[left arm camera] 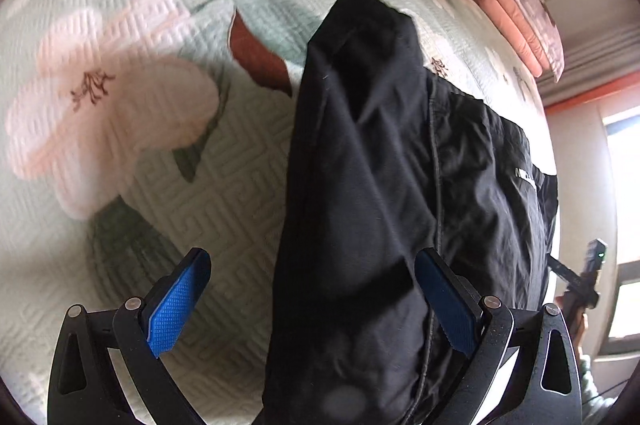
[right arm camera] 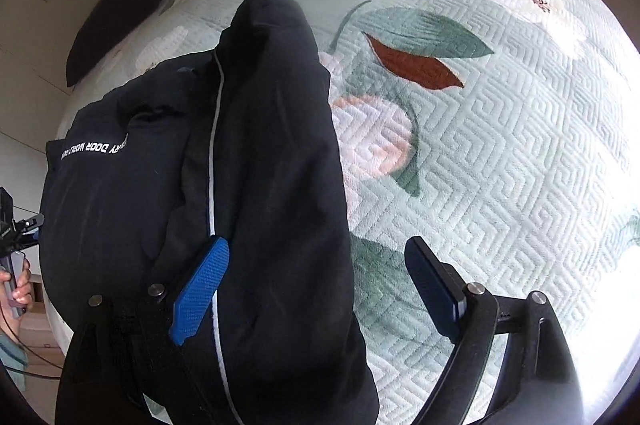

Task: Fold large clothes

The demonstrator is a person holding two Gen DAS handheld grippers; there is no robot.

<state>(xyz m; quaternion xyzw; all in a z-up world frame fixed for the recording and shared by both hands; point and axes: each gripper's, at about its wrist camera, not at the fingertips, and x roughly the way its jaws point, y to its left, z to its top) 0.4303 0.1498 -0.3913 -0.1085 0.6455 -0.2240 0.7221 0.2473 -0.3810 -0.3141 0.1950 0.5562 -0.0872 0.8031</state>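
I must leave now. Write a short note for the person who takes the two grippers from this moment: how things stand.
Left gripper: open, holding nothing; the black jacket lies between its fingers.
Right gripper: open as well; jacket fabric lies between its fingers too.
Jacket: on the floral bedspread, bunched into a long narrow shape, one end pointing away from both cameras, white lettering on its side panel.
Done: it seems partly folded lengthwise, though I cannot tell how neatly.
Left: probably grip the near end, fold it over, flatten.
Folded pink cloth sits at the bed's far edge.

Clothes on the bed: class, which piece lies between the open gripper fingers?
The black jacket with white lettering; the folded orange clothes lie far off at the bed's edge.
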